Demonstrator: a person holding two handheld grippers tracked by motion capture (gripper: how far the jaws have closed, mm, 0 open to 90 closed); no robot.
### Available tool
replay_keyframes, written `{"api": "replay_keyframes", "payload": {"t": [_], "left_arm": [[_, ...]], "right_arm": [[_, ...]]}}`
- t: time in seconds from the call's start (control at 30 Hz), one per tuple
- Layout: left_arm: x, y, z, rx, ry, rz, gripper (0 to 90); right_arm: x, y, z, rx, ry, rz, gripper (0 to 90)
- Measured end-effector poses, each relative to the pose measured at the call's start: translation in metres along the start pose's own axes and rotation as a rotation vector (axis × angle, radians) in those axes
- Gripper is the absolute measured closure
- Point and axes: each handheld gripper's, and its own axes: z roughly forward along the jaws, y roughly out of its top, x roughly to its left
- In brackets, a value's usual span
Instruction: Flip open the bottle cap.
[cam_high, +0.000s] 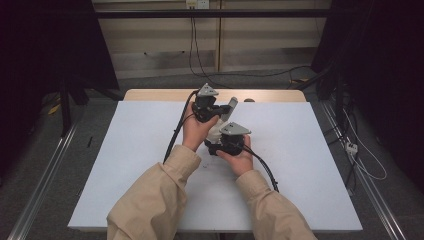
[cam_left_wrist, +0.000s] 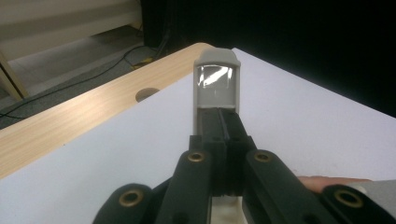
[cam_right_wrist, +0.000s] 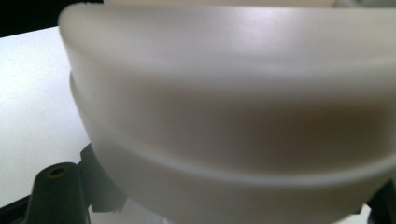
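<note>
Over the middle of the white board, my left gripper (cam_high: 223, 111) is shut on a flat grey piece (cam_high: 231, 107). In the left gripper view the grey piece (cam_left_wrist: 217, 77) stands out past the closed jaws of the left gripper (cam_left_wrist: 223, 114) and has a shiny window near its top. Just below it, a white rounded container (cam_high: 215, 131) sits between the hands, with my right gripper (cam_high: 219, 137) closed on it. The container's wall (cam_right_wrist: 233, 116) is very close in the right gripper view and hides the fingertips; one black jaw shows at lower left.
The white board (cam_high: 125, 165) covers a wooden table whose far strip (cam_high: 160, 95) has a round hole (cam_left_wrist: 147, 93). Black cables (cam_high: 176, 131) trail from both grippers over the board. Metal rails and floor cables (cam_high: 360, 150) flank the table.
</note>
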Motion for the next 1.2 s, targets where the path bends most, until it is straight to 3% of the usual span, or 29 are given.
{"api": "replay_keyframes", "payload": {"t": [1.2], "left_arm": [[-0.0012,-0.0014,0.0097,0.013,-0.021,0.024,90.0]], "right_arm": [[0.0003,-0.0003,0.0003,0.009,-0.001,-0.003,18.7]]}}
